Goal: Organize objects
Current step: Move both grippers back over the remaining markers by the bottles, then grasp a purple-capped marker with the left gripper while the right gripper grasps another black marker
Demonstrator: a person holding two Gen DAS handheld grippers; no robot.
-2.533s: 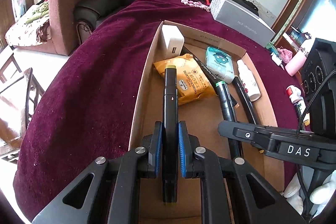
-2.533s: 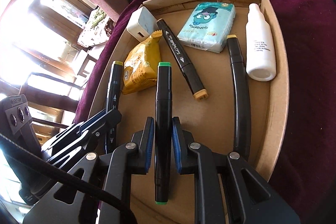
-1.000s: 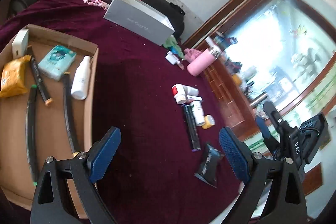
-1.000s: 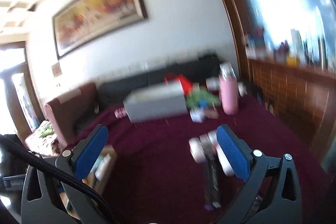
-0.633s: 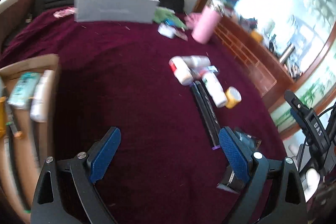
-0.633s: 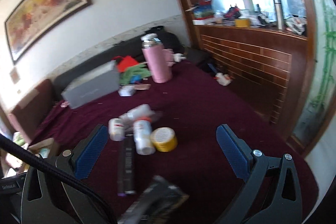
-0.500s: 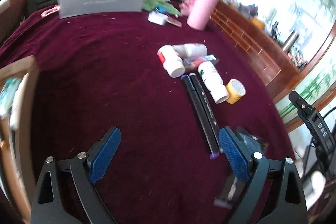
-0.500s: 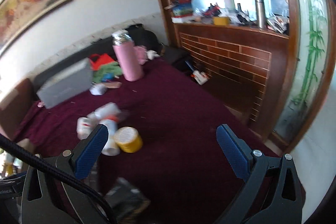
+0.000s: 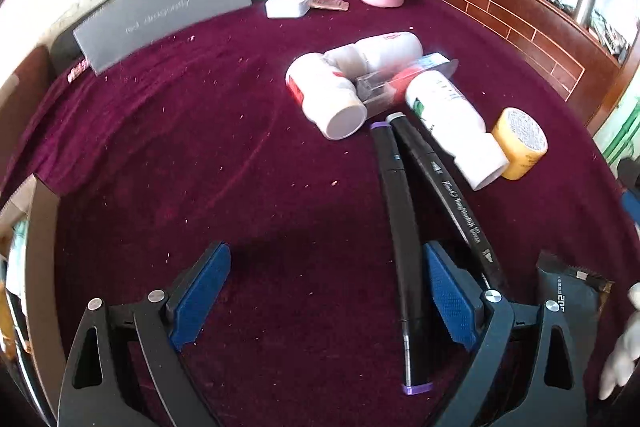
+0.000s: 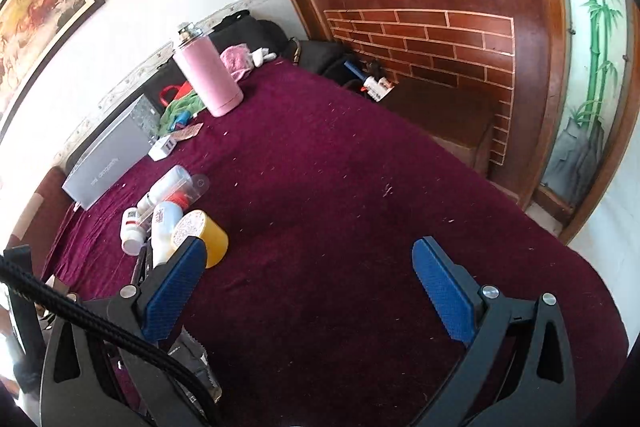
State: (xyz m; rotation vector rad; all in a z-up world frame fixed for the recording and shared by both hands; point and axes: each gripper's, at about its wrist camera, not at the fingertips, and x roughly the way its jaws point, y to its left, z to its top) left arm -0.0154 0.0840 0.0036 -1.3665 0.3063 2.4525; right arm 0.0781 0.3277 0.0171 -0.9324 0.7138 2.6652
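Your left gripper [image 9: 326, 297] is spread wide and empty, with the purple-capped marker [image 9: 402, 247] lying lengthwise just inside its right pad. Shift right until the marker sits midway between the pads, then close on its barrel. The second marker [image 9: 444, 187] touches it on the far side (easy to pinch both), so keep that pad between them. Beyond the marker's far cap crowd the white bottles [image 9: 332, 91]. Your right gripper [image 10: 310, 291] is wide too, over bare cloth.
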